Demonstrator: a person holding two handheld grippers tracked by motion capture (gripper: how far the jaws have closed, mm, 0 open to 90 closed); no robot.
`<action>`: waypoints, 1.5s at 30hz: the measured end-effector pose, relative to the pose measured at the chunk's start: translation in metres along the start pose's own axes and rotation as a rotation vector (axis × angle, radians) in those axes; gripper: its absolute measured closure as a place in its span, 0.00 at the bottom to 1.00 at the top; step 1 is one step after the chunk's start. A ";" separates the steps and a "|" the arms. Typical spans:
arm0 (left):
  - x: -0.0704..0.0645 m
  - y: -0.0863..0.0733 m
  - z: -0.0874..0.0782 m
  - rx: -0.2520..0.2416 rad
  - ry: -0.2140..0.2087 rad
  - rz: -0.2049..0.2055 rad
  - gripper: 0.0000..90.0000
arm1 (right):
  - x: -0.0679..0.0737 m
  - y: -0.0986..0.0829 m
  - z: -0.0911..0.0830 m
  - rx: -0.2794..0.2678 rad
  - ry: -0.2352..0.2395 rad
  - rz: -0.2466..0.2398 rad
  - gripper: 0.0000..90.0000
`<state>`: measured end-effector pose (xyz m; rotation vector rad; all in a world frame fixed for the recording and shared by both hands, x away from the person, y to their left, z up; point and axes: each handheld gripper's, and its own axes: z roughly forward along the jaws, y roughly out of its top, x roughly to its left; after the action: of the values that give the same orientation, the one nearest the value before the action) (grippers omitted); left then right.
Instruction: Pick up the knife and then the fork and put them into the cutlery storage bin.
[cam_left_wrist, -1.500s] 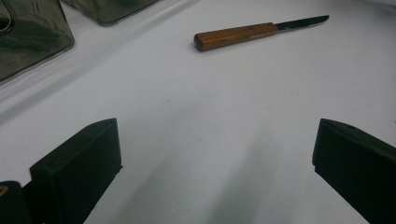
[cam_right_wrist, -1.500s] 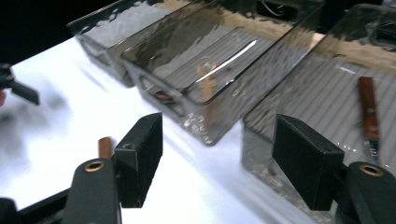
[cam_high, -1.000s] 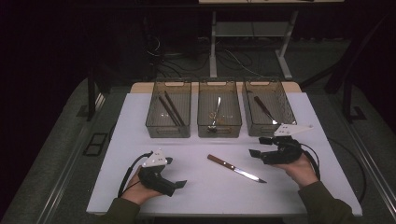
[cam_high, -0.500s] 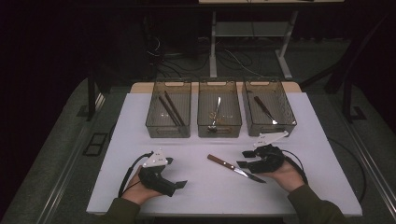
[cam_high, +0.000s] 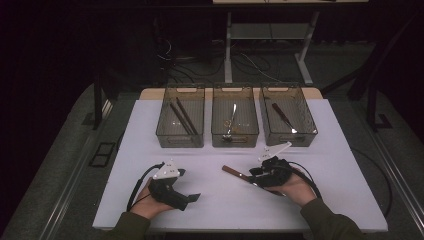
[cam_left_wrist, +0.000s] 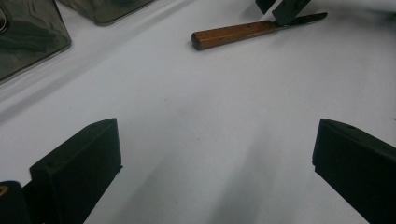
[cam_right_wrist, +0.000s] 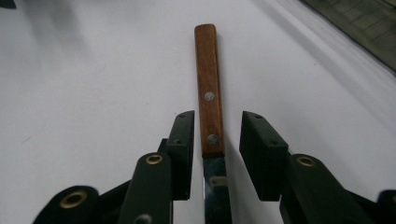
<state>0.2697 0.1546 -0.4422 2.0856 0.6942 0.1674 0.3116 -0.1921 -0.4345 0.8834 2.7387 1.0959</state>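
on the white table, around 5 o'clock from the middle, lies the knife: warm brown wooden handle with two metal rivets, plain steel blade, flat on its side with the handle pointing toward 10 o'clock. a second ago the right tongs were up near the right bin, clear of it; now they've dropped down over the knife, with the jaws either side of it right where handle meets blade. they're still spread a little, small gaps both sides, so not pinching yet. my guess is the grab comes next, then probably a drop into one of the bins.

left tongs haven't budged, sitting at about 7 o'clock, wide open with nothing between them. up at 12 o'clock are three clear bins; the right bin already has what looks like another knife in it.
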 end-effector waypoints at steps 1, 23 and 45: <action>0.000 0.000 0.000 -0.001 0.000 -0.001 0.00 | 0.000 0.000 0.001 0.006 -0.001 -0.004 0.73; 0.000 0.000 0.001 0.008 -0.002 0.009 0.00 | 0.008 0.032 0.020 0.298 -0.060 -0.163 0.83; 0.000 0.000 0.001 0.009 -0.002 0.003 0.00 | 0.008 0.062 0.032 0.523 -0.050 -0.182 0.85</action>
<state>0.2698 0.1537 -0.4430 2.0956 0.6916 0.1642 0.3436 -0.1320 -0.4171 0.6638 3.0337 0.3213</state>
